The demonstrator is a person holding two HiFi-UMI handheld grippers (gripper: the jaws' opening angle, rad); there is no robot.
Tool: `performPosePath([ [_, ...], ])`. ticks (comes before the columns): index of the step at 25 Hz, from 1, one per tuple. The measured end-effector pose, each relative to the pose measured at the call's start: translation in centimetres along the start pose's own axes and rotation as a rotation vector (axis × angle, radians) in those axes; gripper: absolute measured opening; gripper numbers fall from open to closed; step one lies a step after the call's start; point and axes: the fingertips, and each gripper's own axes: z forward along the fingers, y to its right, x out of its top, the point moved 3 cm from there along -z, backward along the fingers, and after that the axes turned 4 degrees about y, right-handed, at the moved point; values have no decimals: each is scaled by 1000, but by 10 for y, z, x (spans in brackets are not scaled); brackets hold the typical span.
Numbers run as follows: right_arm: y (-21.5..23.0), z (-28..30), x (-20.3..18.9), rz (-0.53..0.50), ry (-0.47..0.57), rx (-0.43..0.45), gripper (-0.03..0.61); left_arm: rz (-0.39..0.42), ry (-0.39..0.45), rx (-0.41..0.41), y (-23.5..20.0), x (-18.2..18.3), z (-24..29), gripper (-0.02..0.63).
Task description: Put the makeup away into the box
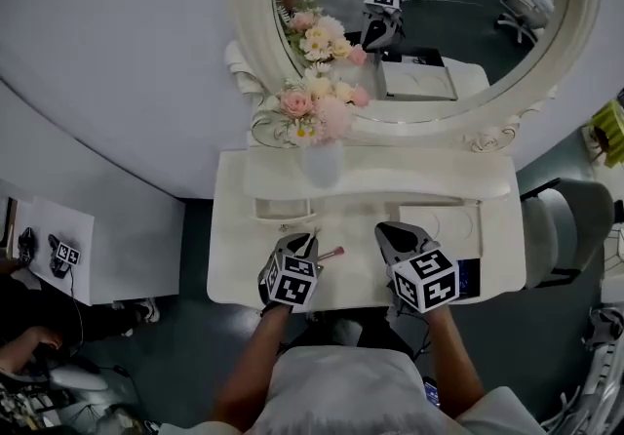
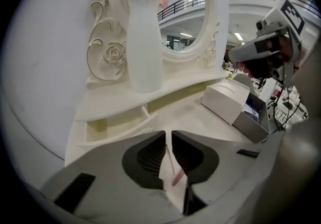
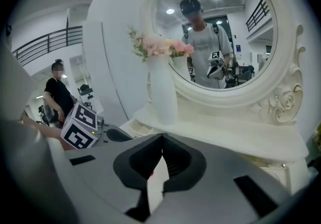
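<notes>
A thin makeup brush with a pink end point(image 1: 330, 254) lies on the white dressing table point(image 1: 234, 257), just right of my left gripper's tips. My left gripper point(image 1: 307, 243) hangs low over the table's front. In the left gripper view its jaws point(image 2: 168, 137) stand a narrow gap apart, and the brush point(image 2: 176, 174) shows through that gap on the tabletop, not pinched. My right gripper point(image 1: 385, 228) hovers to the right; in its own view point(image 3: 161, 148) the tips meet with nothing between them. The open grey box point(image 2: 251, 120) with its white lid point(image 2: 226, 98) stands at the table's right end.
A white vase of pink flowers point(image 1: 322, 165) stands on the raised shelf under the oval mirror point(image 1: 468, 23). A shallow cubby point(image 2: 115, 122) runs below the shelf. A grey chair point(image 1: 570, 228) stands to the right. A person sits at the far left point(image 3: 59, 95).
</notes>
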Motion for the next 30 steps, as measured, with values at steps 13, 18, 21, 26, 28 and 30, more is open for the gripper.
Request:
performPosePath([
  [13,26,35,-20,2,-113,109,2,-76,-211,29,1,-39,46,58],
  [18,29,40,-26,-6,-142,125,2,-93,-249,47,-2,-49,55,58],
  [21,29,41,-28,-9,-148,131,2,-111,-264,40,-1,-54,59,58],
  [26,30,44,-29,-10,-153,134,2,-105,-269,38,-1,-54,60,64],
  [28,29,44,-30,-9,-155,135,2,-89,-279,40,0,-54,60,65],
  [30,29,44,-29,-5,-153,135,2,-75,-287,42,1,-54,61,37],
])
